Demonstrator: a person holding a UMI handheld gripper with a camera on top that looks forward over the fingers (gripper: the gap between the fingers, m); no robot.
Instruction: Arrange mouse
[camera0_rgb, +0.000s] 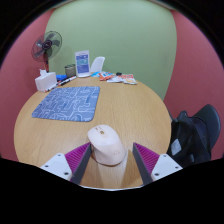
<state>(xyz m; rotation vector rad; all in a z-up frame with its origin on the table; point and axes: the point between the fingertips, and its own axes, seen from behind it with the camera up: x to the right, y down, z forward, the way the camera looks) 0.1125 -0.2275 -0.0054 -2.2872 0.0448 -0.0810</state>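
Note:
A white computer mouse (107, 143) lies on the round wooden table (140, 110), between my two fingers. My gripper (111, 158) is open. The left pink pad (78, 156) is at or very near the mouse's side, and a small gap shows between the mouse and the right pad (146, 157). A blue-grey patterned mouse mat (67, 102) lies flat on the table beyond the mouse and to the left.
At the table's far side stand a small fan (47, 45), a white box (45, 80), an upright blue-and-white card (82, 63) and some small items (118, 78). A black bag or chair (196, 134) is at the table's right edge.

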